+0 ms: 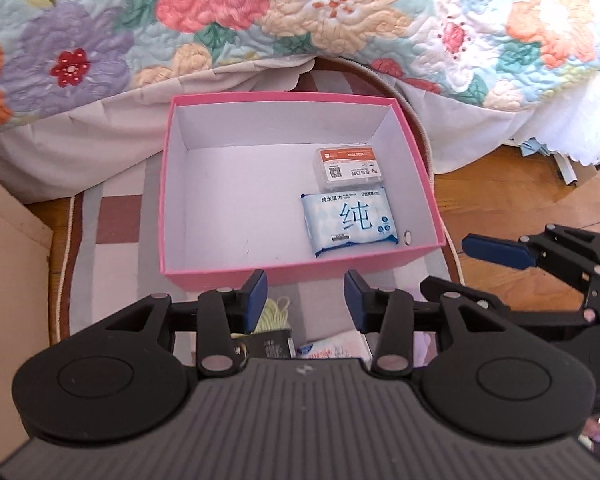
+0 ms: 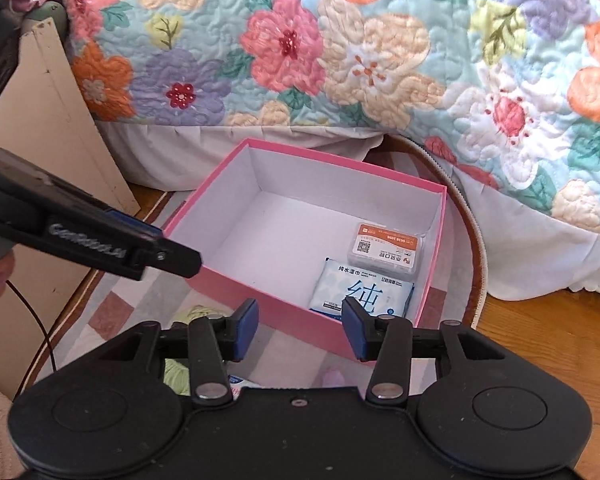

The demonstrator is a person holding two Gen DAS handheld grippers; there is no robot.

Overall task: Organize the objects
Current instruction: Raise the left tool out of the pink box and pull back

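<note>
From the left wrist view, the left gripper (image 1: 305,296) pointed steeply down over the near wall of the pink box (image 1: 364,270), its blue fingers (image 1: 256,300) parted with nothing between them. The box sat open on a checked rug (image 1: 112,236) beside the bed's floral quilt (image 1: 220,20). Inside, at the right, lay a small card case (image 1: 348,169) toward the far wall, a wipes pack (image 1: 350,220) just nearer, and a ring (image 1: 408,237) in the near right corner beside the pack. Pale yarn (image 1: 278,312) and other packets showed on the rug under the fingers. The right gripper (image 1: 496,250) reached in from the right, near the box's right corner.

From the right wrist view, the right gripper (image 2: 300,330) also tilted down toward the box (image 2: 300,320), fingers (image 2: 354,330) apart and empty. The case (image 2: 386,246) and pack (image 2: 360,288) lay in the box's right part, touching or nearly so. The left gripper (image 2: 140,250) came in from the left above the box's left corner; its opening could not be judged here. Yarn (image 2: 198,312) lay on the rug (image 2: 112,312) near the box.
</note>
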